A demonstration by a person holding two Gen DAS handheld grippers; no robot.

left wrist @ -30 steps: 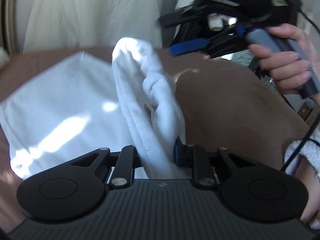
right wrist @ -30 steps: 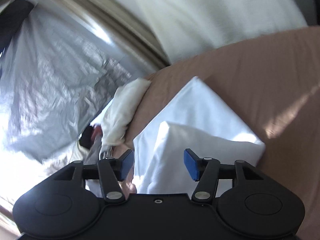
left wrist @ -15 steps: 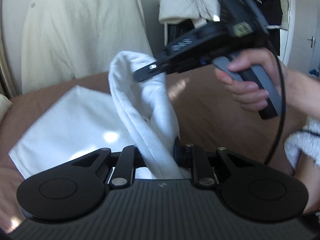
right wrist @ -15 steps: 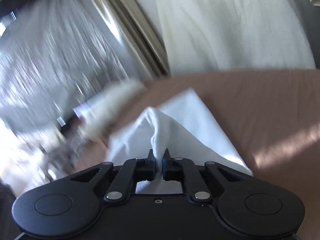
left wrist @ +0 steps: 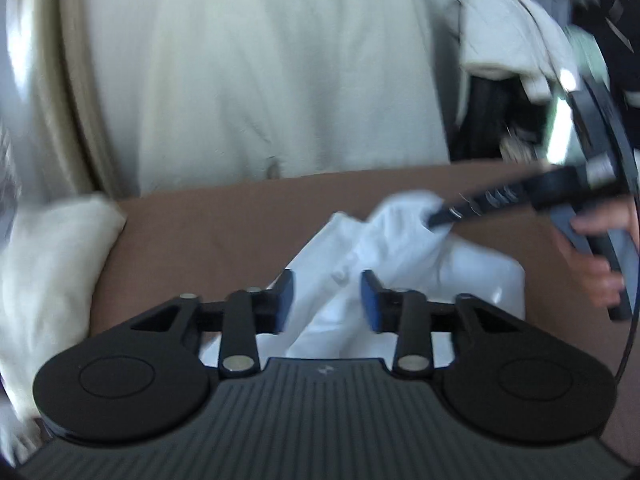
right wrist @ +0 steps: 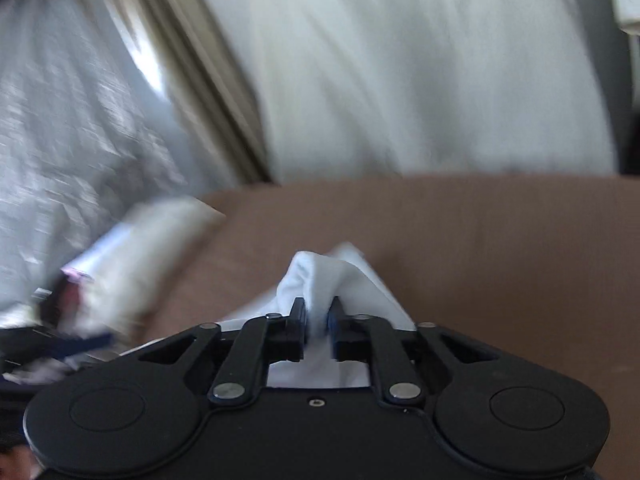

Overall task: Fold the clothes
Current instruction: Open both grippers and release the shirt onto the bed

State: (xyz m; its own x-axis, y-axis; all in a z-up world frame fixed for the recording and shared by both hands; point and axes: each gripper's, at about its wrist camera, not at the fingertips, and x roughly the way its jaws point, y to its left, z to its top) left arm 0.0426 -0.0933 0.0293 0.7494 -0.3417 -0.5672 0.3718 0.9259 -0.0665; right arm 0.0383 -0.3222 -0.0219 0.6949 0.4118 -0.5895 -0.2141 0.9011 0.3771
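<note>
- The white garment (left wrist: 404, 240) lies on the brown bed cover (left wrist: 224, 236), toward the person's side of it and well short of the cream pillow (left wrist: 52, 264) at the cover's edge.
- Left gripper (left wrist: 326, 300): its jaws have just been opening – the blue pads stand apart with a loose ridge of the cloth between them, not pressed.
- Right gripper (right wrist: 318, 318): pads pinched onto a raised fold of the garment, though they have eased slightly wider; in the left view it lifts that fold above the cover.
- Progress, as I judge it – mid-fold. Part of the garment already lies flat in layers on the cover; the lifted fold is not yet laid down or smoothed.
</note>
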